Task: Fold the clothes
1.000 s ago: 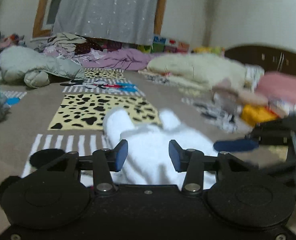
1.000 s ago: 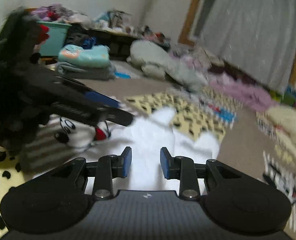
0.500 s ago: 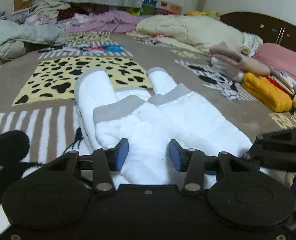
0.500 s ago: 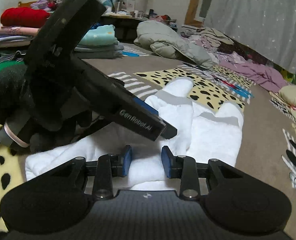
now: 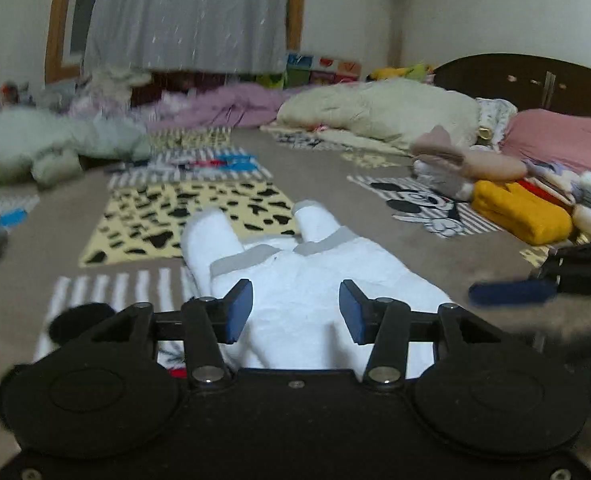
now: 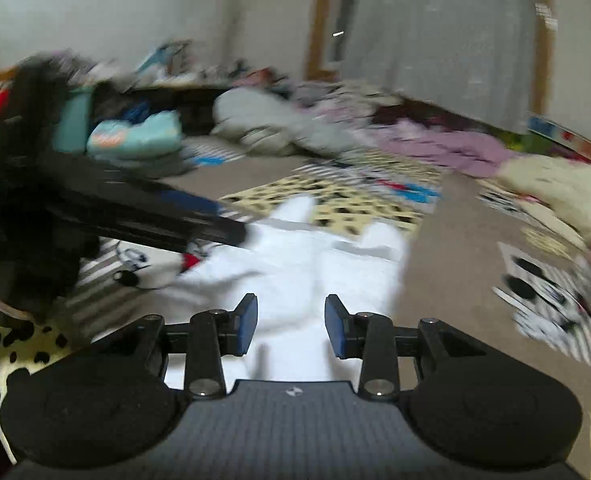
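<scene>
A white padded garment [image 5: 295,276] with grey bands across its two rounded ends lies flat on the patterned bedspread [image 5: 375,216], its two tube-shaped ends reaching onto a yellow panel with black spots [image 5: 183,216] and its body stretching back toward both cameras. The left claw [image 5: 295,316] hangs just above the near part of the garment with its blue-padded fingers [image 5: 239,308] spread wide and nothing between them; white fabric shows in the gap. The right claw [image 6: 290,326] is likewise spread, empty, and poised over the near end of the same garment [image 6: 315,264]; whether either claw touches the cloth cannot be told. In the left wrist view the right claw's blue tip enters from the right edge, just beside the garment's right side; in the right wrist view the left claw [image 6: 231,232] crosses from the left, its tip over the garment's left edge, blurred. Along the right edge of the bed sits a row of folded clothes, among them a mustard-yellow bundle [image 5: 523,212] and a pink folded piece [image 5: 467,160]. Toward the far edge lie a cream quilt [image 5: 379,112], a lilac crumpled cloth [image 5: 223,104] and a pale grey-green jacket [image 5: 55,144]. A grey curtain [image 5: 187,12] hangs behind the bed. The right wrist view is heavily blurred.
</scene>
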